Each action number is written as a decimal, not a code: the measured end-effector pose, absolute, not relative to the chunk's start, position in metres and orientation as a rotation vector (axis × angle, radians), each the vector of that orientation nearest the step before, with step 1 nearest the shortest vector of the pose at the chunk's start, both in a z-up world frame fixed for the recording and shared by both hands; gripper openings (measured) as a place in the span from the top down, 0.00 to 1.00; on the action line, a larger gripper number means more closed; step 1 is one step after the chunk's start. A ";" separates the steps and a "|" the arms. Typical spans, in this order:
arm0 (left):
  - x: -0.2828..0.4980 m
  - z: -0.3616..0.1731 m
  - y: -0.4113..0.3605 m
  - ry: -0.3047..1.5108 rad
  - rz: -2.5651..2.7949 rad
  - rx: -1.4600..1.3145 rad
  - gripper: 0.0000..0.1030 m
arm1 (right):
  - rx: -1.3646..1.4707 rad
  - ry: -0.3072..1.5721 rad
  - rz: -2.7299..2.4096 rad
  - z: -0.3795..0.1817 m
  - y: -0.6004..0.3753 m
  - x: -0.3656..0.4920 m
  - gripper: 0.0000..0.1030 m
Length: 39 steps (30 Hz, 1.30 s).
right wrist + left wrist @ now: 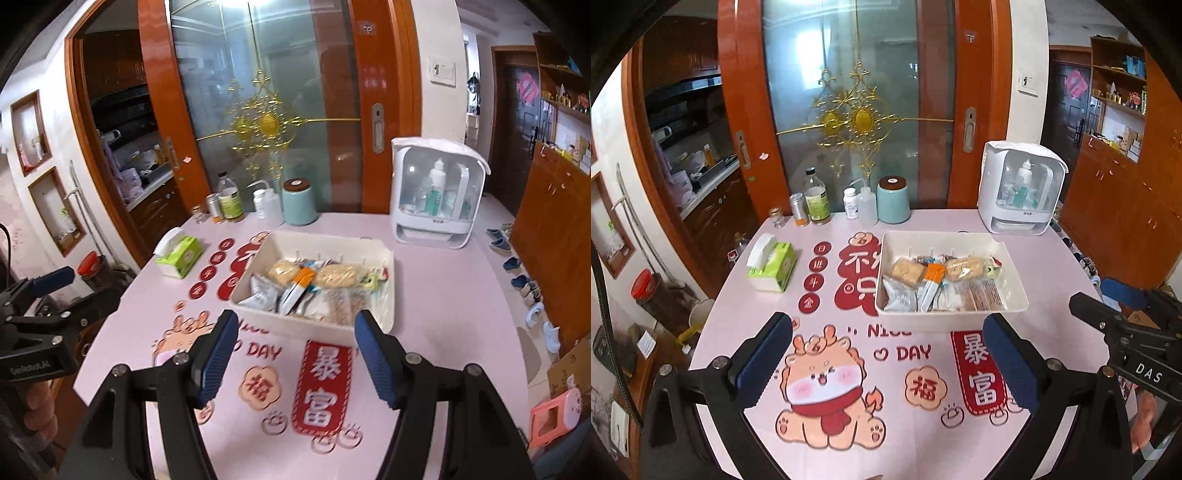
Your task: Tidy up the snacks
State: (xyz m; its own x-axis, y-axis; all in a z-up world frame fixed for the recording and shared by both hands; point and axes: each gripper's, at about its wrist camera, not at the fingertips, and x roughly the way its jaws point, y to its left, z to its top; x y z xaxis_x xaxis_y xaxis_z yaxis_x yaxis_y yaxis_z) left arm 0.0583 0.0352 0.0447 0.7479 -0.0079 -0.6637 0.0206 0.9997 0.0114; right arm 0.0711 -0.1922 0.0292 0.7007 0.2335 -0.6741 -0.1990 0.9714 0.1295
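Both grippers (886, 363) (295, 356) short of snack tray (1015, 291).

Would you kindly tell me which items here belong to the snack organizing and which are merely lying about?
Job: white bin; snack packets inside it; left gripper and right gripper, both open and empty.

Lying about: tissue box; teal canister; bottles; white appliance.

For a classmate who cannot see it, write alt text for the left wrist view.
A white tray filled with wrapped snacks sits on a pink table printed with a cartoon dragon, beyond the open, empty left tongs. A green tissue box lies to the left, bottles and a teal canister line the far edge, and the right tongs enter at right.
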 end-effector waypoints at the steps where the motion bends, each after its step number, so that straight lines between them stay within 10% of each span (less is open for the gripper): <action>1: 0.051 0.045 0.037 0.727 -0.014 0.011 0.00 | 0.054 0.763 0.250 0.029 -0.190 0.066 0.36; 39: 0.024 -0.017 0.037 0.941 -0.047 -0.023 0.00 | 0.109 0.923 0.141 -0.017 -0.167 0.012 0.36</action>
